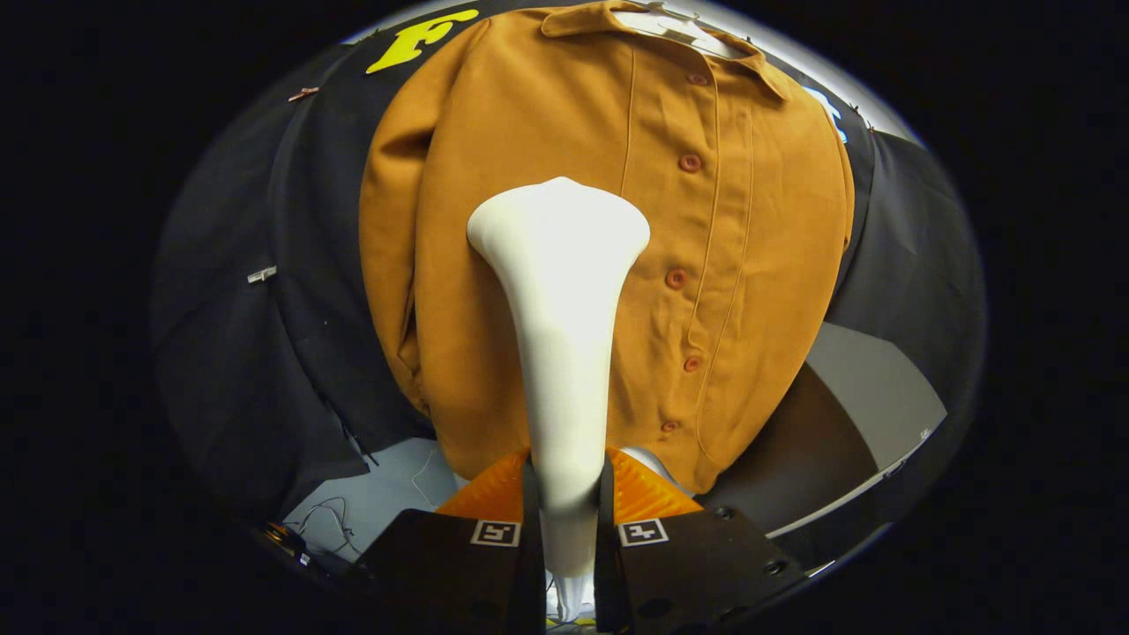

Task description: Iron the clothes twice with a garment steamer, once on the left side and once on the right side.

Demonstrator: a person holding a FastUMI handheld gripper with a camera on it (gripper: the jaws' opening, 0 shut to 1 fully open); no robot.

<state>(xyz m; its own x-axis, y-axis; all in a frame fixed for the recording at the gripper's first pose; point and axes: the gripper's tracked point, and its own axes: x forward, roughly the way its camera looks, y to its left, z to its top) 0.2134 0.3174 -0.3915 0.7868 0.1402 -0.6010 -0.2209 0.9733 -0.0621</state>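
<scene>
the tongs (569,503) are pinching the slim neck of a white plastic garment steamer (561,309), one finger pressed on each side of it, so the steamer runs straight ahead from between the fingers and flares into a wide head toward twelve o'clock. that firm two-sided grip looks chosen to keep the head from twisting as it is dragged over cloth. the head rests against, or just in front of, a mustard-orange button-up shirt (494,176) hanging on a pale hanger (670,26) before the black cloth wall (265,353); whether it actually touches the fabric cannot be told from here. the shirt hangs flat and open-faced, collar at twelve o'clock and hem toward six, which gives the steamer a long vertical run. the head sits on the panel at about nine o'clock from the row of reddish buttons (690,163), so this reads as work on the left-hand side of the garment as seen along the fingers, with the panel at three o'clock of the buttons likely yet to be covered. below the hem, at about four o'clock, lies a grey tabletop (873,397), and thin cables (331,516) trail at about seven o'clock. no container is to be seen, so nothing can be said of contents.
</scene>
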